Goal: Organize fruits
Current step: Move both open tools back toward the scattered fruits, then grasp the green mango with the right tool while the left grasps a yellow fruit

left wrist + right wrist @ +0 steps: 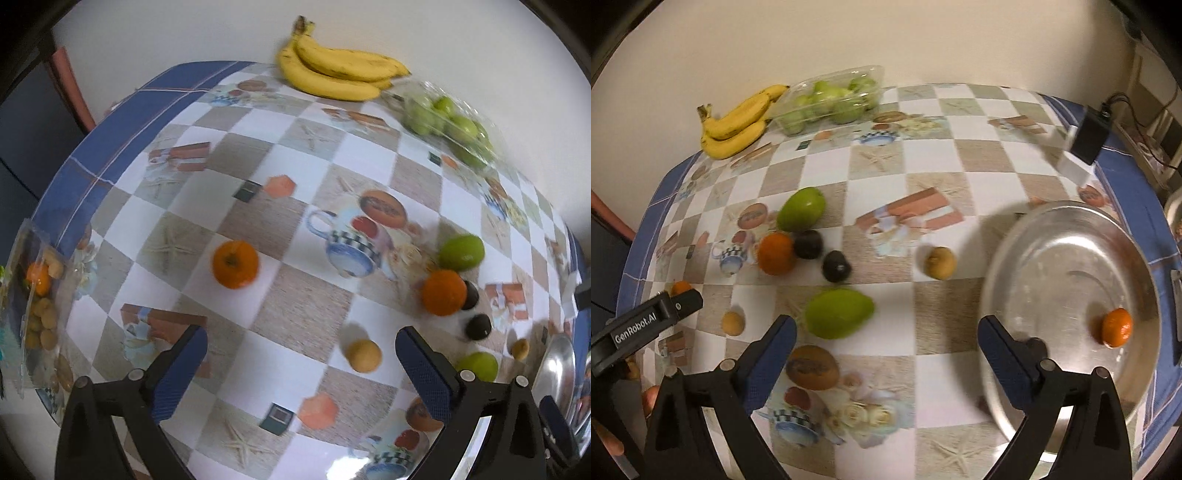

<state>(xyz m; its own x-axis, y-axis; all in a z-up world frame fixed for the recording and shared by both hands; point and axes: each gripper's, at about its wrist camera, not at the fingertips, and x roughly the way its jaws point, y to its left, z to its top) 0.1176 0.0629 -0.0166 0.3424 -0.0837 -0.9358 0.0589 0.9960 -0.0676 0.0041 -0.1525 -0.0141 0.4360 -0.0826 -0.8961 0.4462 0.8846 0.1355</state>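
Left gripper (301,356): jaws wide apart, nothing between them; only tablecloth and a small tan fruit (363,356) lie below the gap.
Right gripper (886,345): jaws wide apart, holding nothing; its right finger hangs over the near rim of the pan (997,258).
Pan: steel, on the table's right side; one orange (1117,327) lies inside, near its right wall.
Left of pan: tan fruit (940,262) closest, then two dark fruits (836,266), an orange (776,253), and two green fruits (801,209), one nearer the camera (839,314).
Far from pan: bananas (737,123) and a clear box of green fruit (831,99) against the wall.
Lone orange (235,264): well left of the pan, alone on the tablecloth (295,295).
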